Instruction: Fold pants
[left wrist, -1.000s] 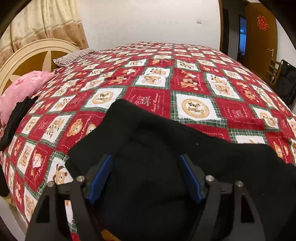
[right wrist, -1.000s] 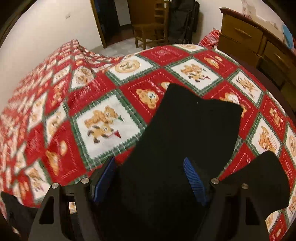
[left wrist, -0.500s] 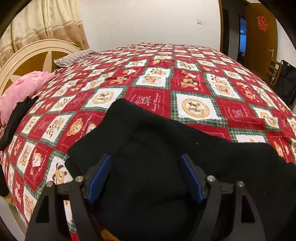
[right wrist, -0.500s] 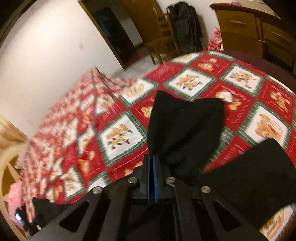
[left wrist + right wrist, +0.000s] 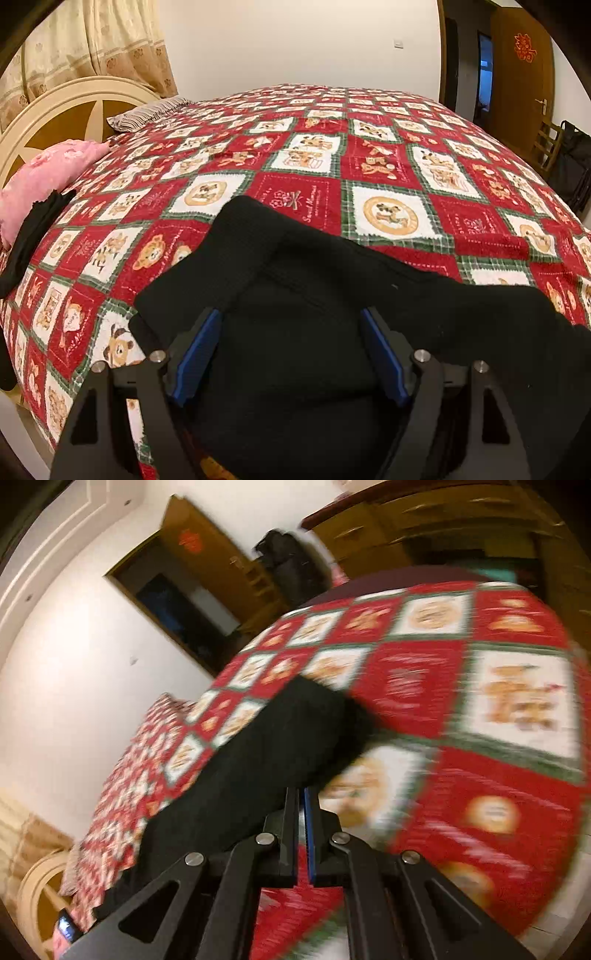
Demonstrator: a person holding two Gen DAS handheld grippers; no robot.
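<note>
Black pants [image 5: 314, 266] lie on a red, white and green bear-pattern bedspread [image 5: 388, 166]. My left gripper [image 5: 290, 314] hovers open over the wide near part of the pants, with fabric lying between its blue pads [image 5: 195, 354] but not pinched. In the right wrist view, which is blurred and rolled, my right gripper [image 5: 301, 790] is shut on one end of a pants leg [image 5: 266, 753]. That leg stretches away from the fingertips across the bedspread [image 5: 480, 775] toward the upper left.
A pink pillow [image 5: 48, 173] with a dark cloth [image 5: 33, 236] on it lies by the cream headboard [image 5: 55, 118], beside a striped pillow [image 5: 147, 112]. A wooden door [image 5: 524, 74], chair [image 5: 546, 144] and black bag [image 5: 288, 561] stand beyond the bed. A wooden dresser [image 5: 406, 528] flanks its far side.
My right gripper closed on the pants leg, then swung sideways and rolled, carrying the leg with it. The left gripper and the fabric under it stayed put.
</note>
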